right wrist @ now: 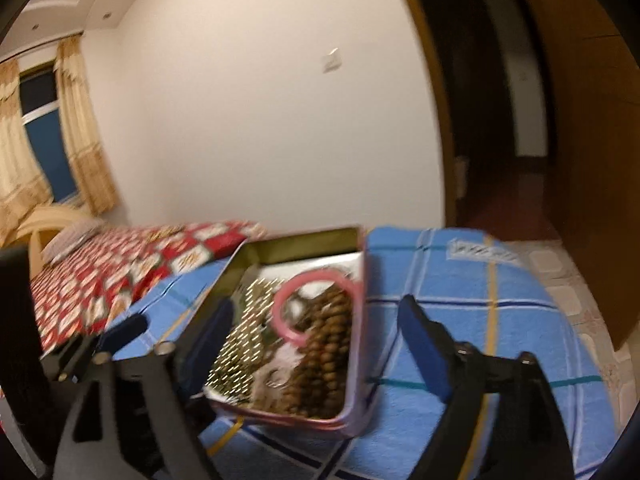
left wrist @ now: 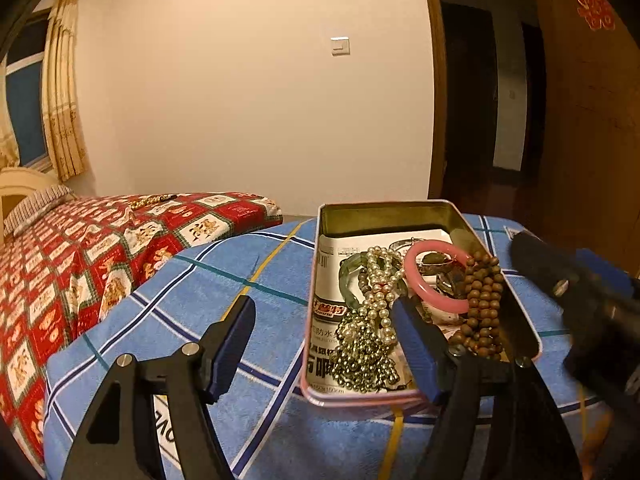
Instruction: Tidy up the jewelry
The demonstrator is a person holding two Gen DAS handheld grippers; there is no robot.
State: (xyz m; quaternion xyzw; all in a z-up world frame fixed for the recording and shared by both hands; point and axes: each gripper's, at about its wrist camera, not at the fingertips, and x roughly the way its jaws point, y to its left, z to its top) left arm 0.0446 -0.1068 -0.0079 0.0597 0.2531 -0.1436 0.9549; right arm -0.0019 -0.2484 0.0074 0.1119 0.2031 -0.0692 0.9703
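Jewelry point(left wrist: 384, 300) lies heaped in an open pink tin point(left wrist: 400, 210) at centre frame on the blue blanket, likely gathered for sorting, with the left gripper point(left wrist: 324, 344) and right gripper point(right wrist: 316, 344) both wide open, empty, straddling its walls.

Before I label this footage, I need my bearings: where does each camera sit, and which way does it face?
Left wrist: on the left gripper, facing the open tin of jewelry on the blue blanket; its open fingers show, the right gripper at right.
Right wrist: on the right gripper, blurred, facing the same tin; its open fingers show.
Shared: tin, pink bangle, blanket.
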